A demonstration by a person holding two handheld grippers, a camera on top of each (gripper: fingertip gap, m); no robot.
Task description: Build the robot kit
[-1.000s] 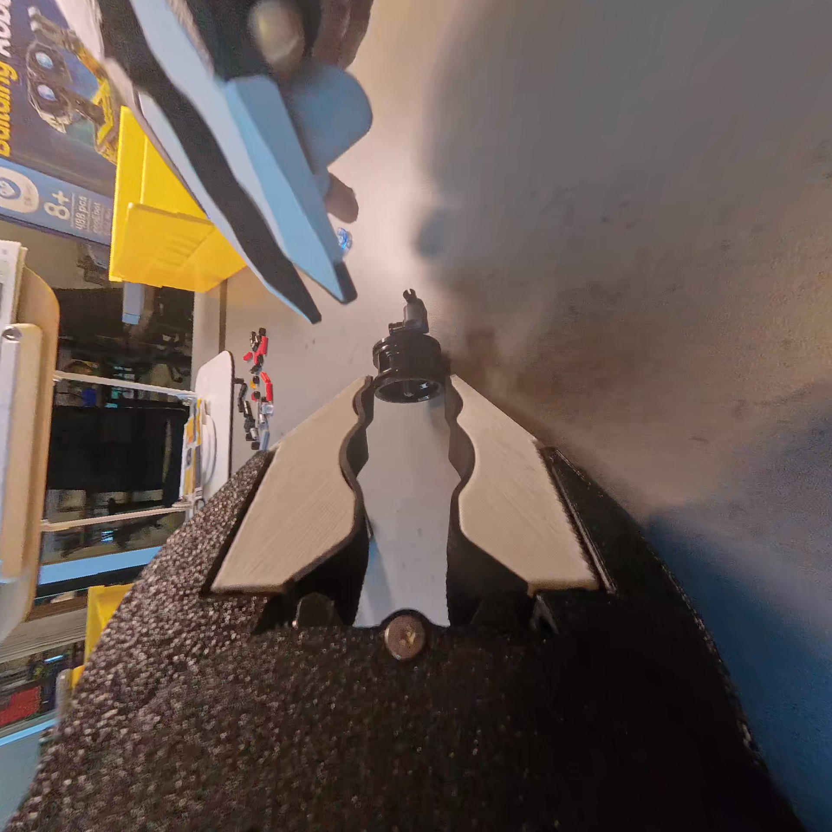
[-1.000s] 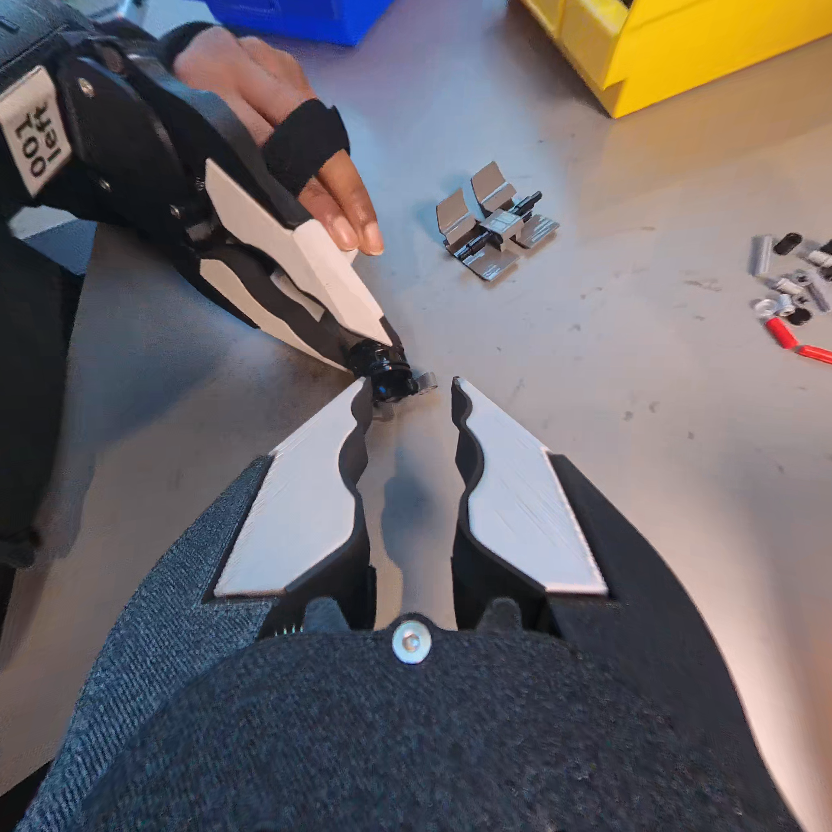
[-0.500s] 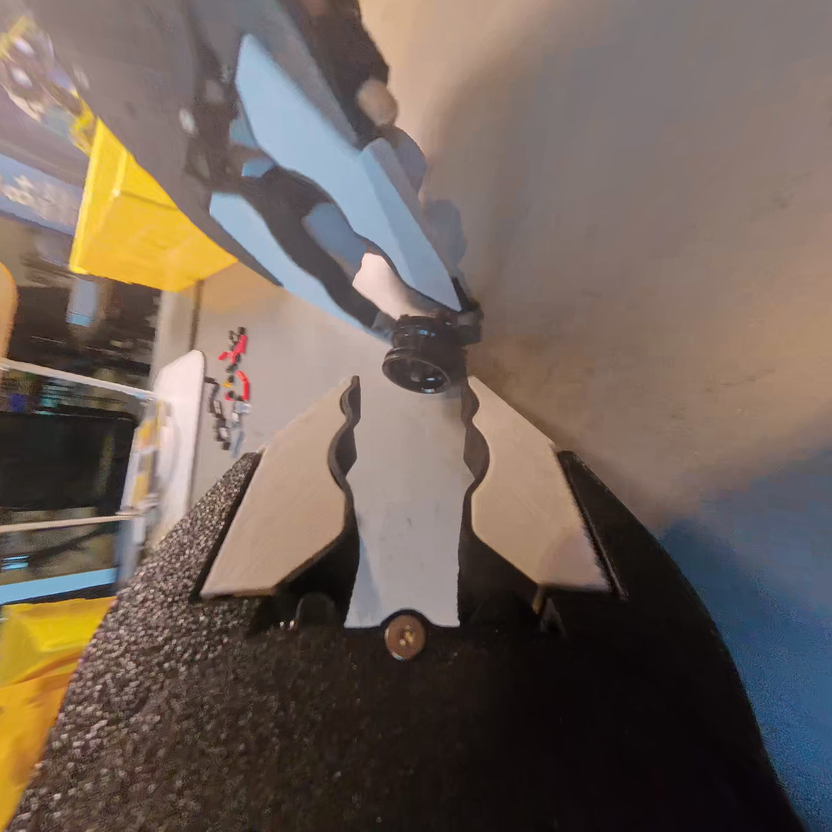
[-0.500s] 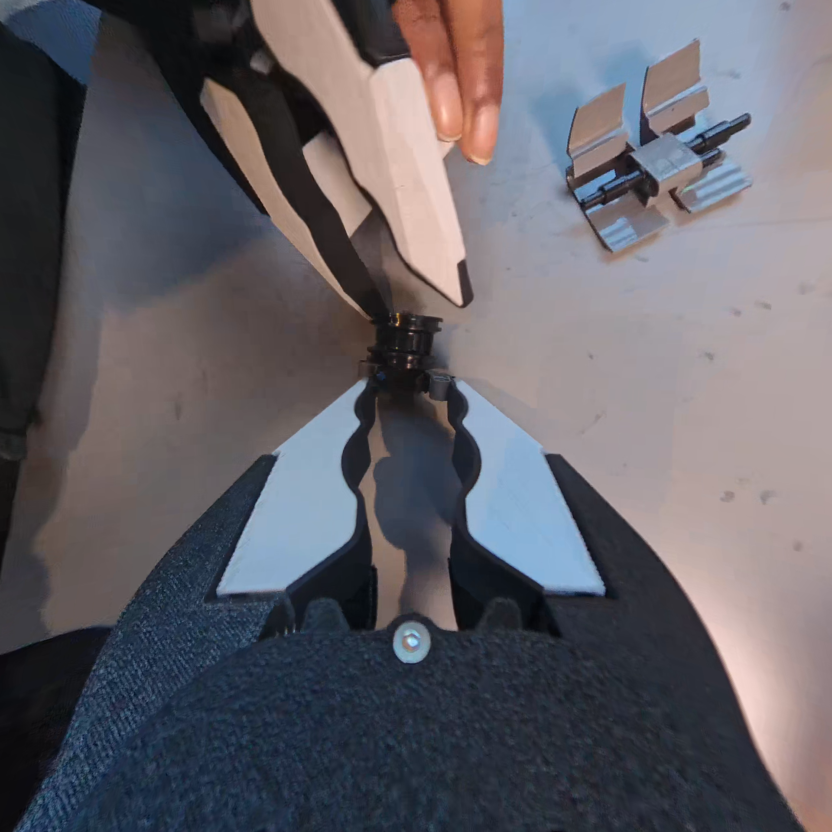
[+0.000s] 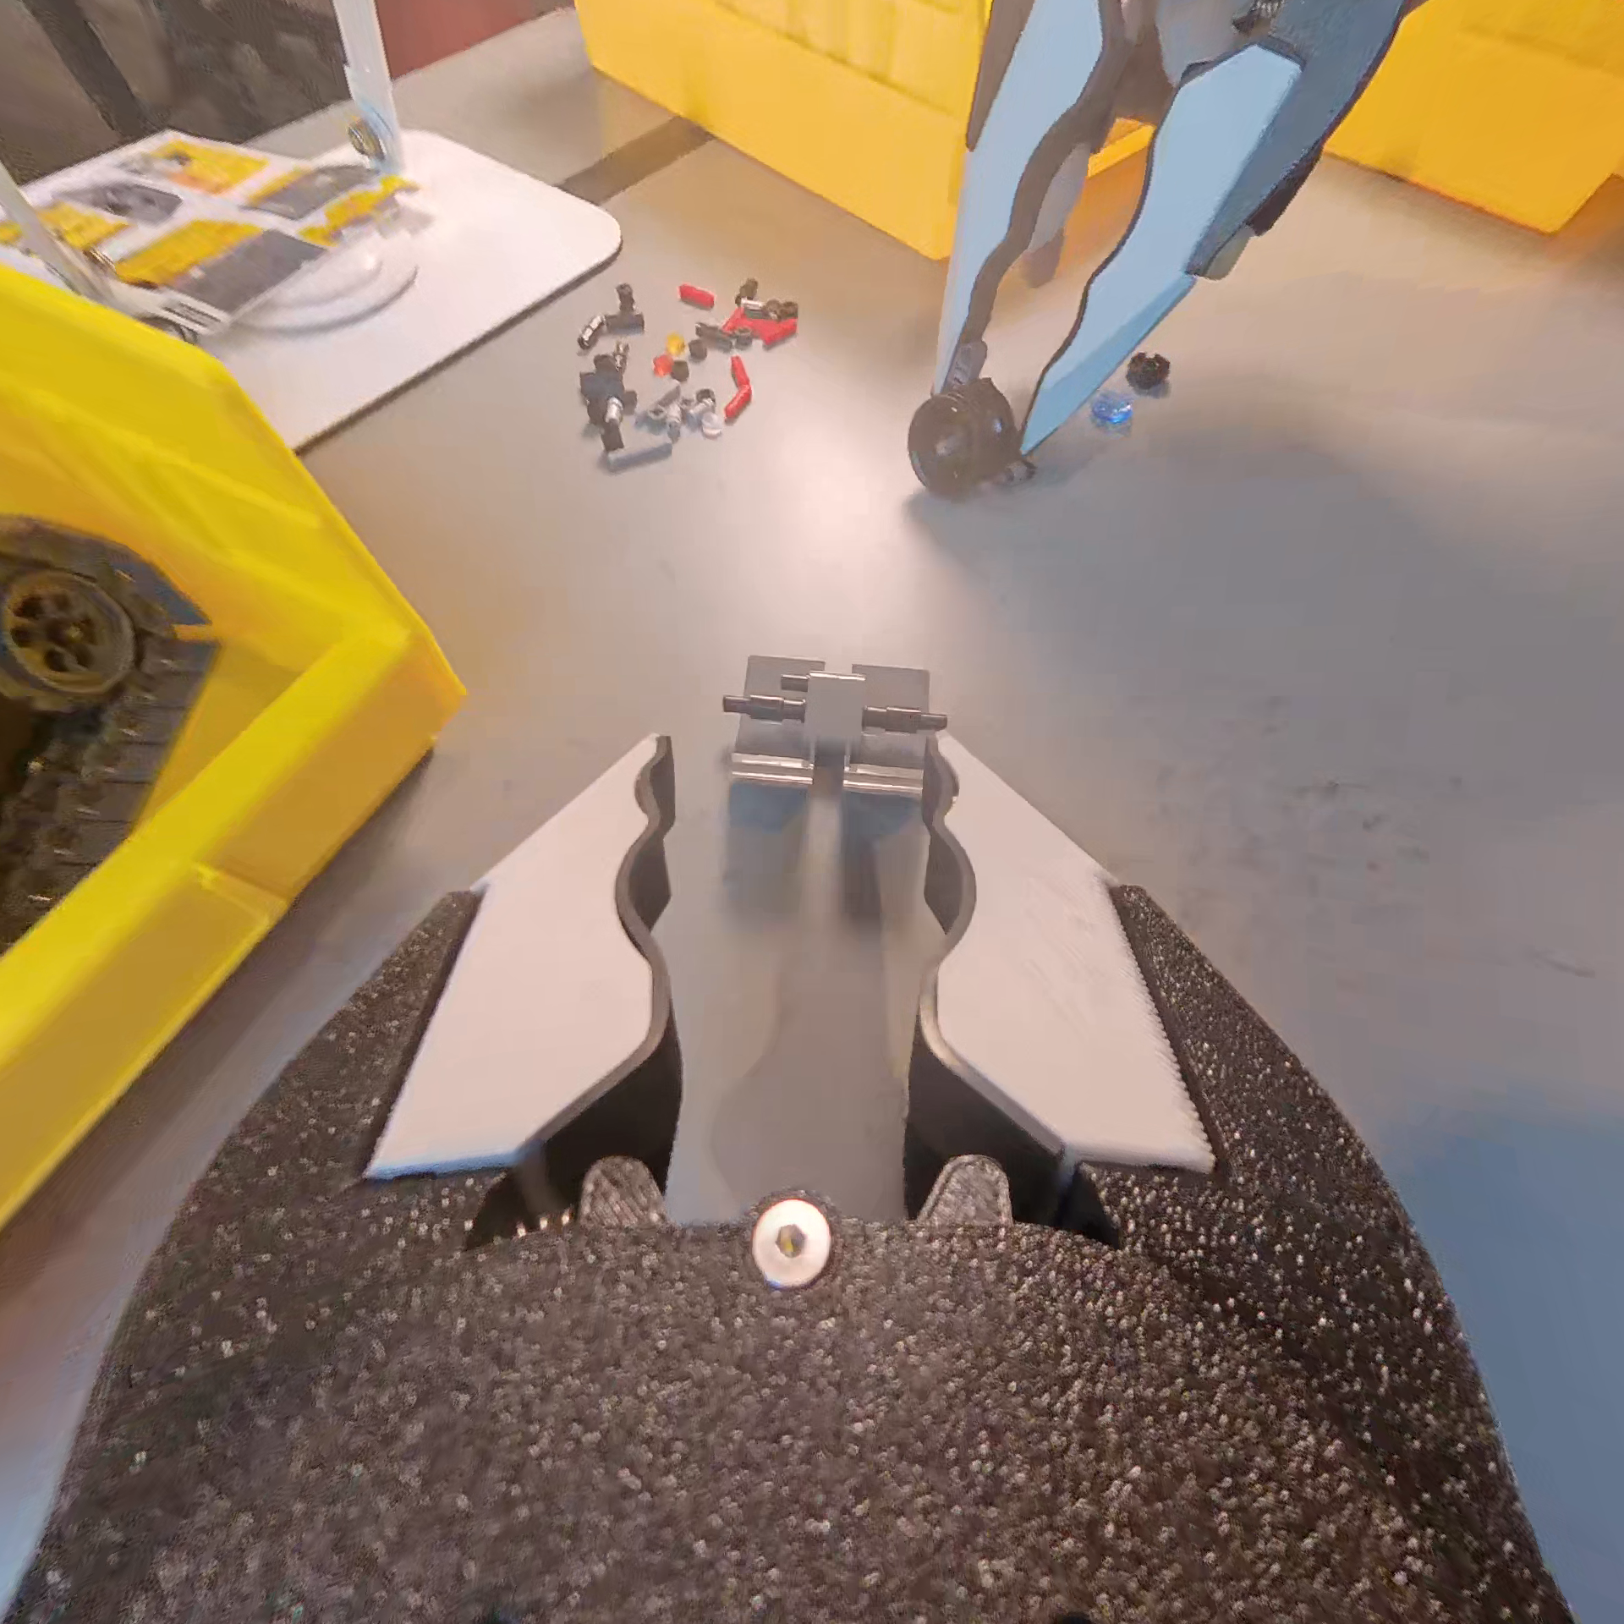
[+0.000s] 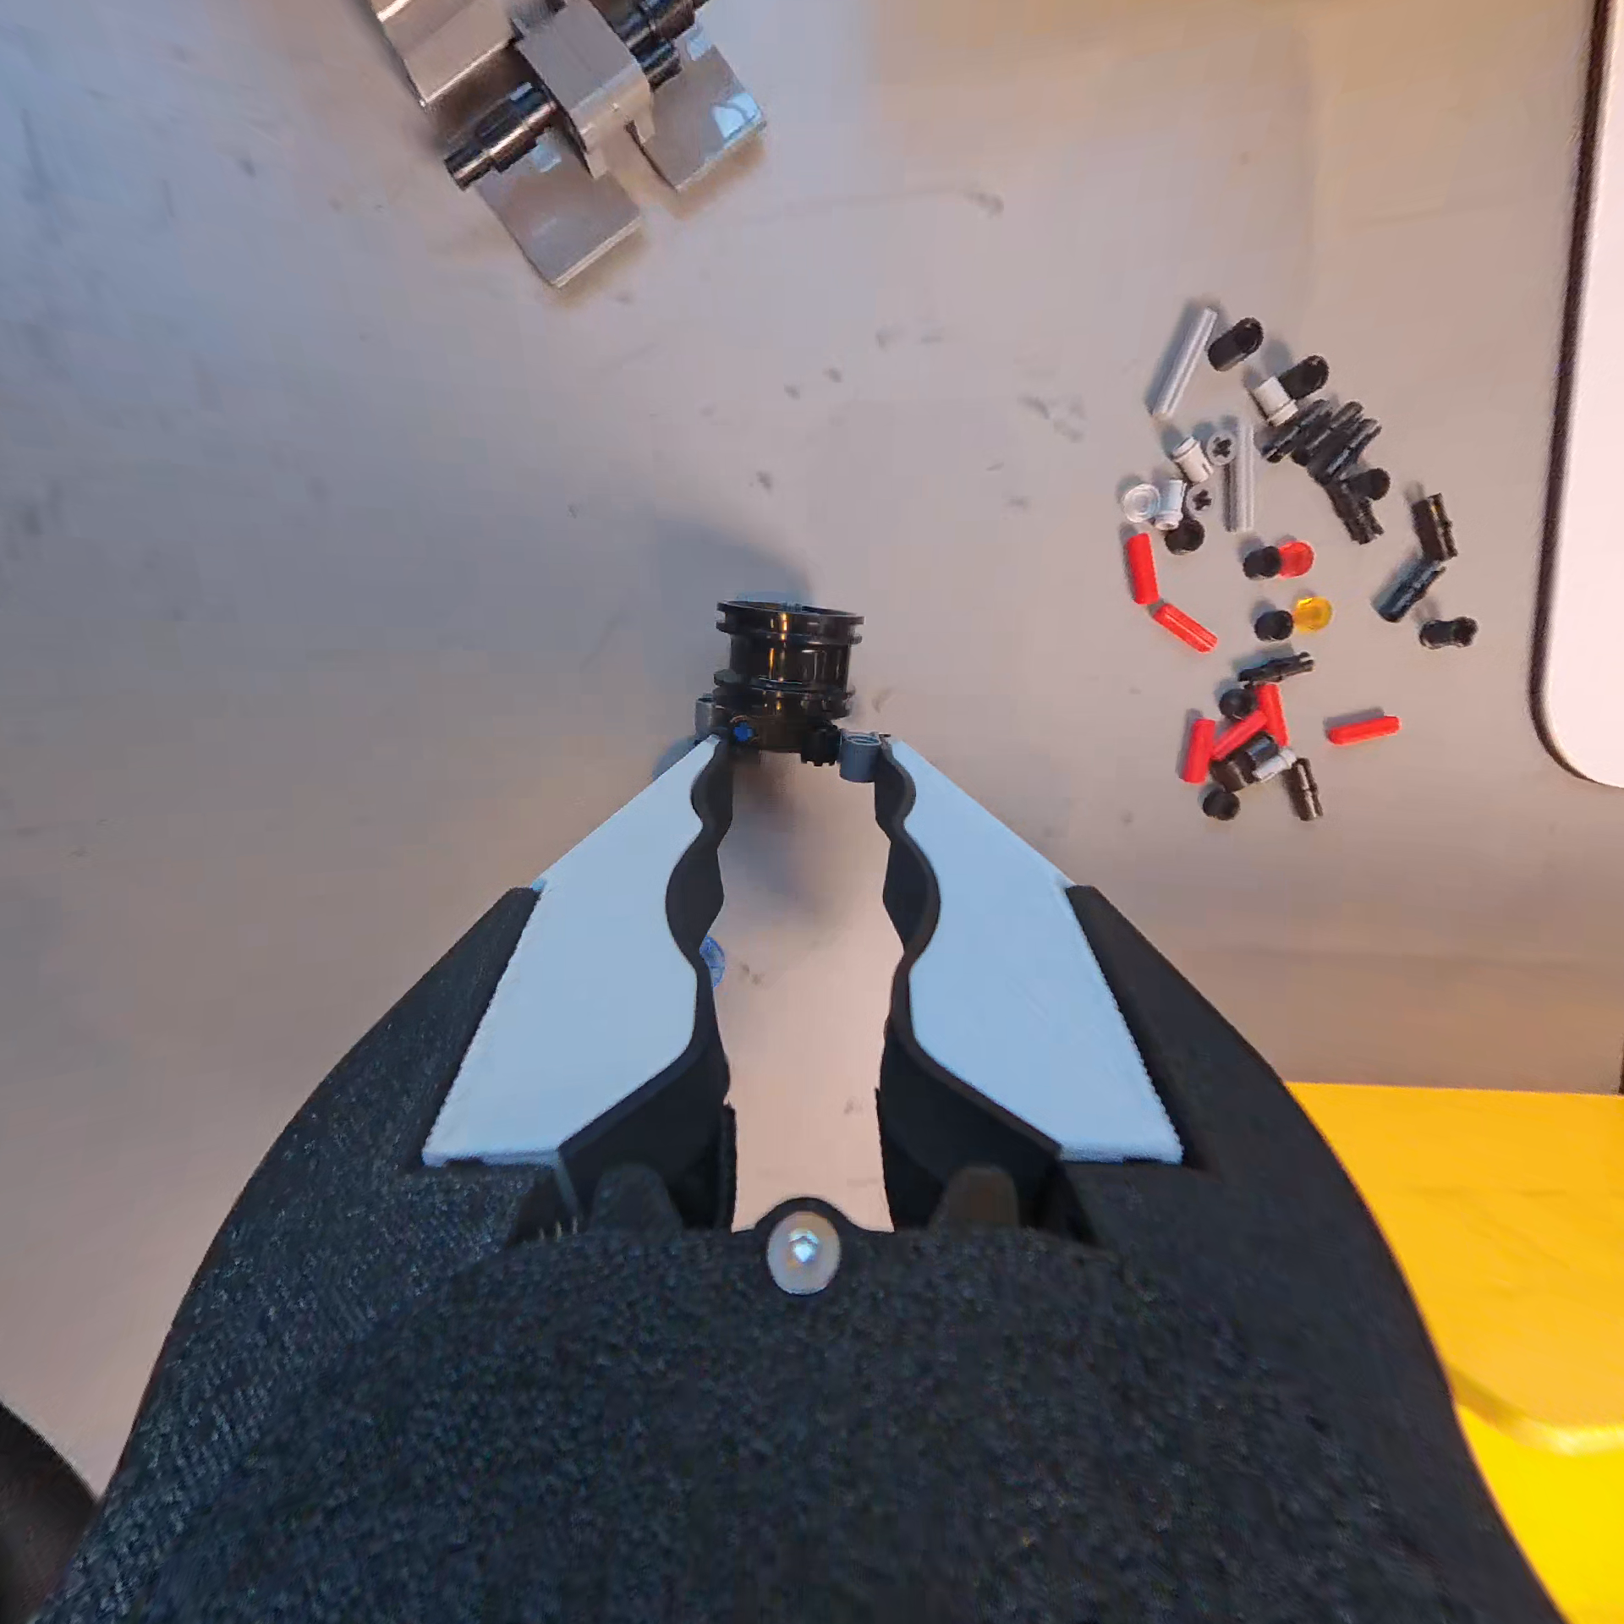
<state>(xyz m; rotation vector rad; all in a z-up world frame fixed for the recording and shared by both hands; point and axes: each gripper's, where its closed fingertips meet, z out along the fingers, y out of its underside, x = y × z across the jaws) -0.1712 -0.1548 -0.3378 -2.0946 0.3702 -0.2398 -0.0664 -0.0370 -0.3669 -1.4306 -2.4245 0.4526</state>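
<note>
The right gripper [image 6: 795, 747] fingers grip a black wheel hub [image 6: 788, 668] at frame centre, over the bench [image 6: 264, 527]. The left gripper [image 5: 800, 756] fingers are spread wide, empty, around a grey hinged part [image 5: 830, 721]. Small loose pieces [image 6: 1274, 562] lie at right.

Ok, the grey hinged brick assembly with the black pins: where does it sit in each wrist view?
Left wrist view: the grey assembly lies centre frame on the table, just ahead of the open left gripper.
Right wrist view: the grey assembly is at the top edge, left of centre, partly cut off.
Shared landmark: the pile of small red, black and grey pieces.
</note>
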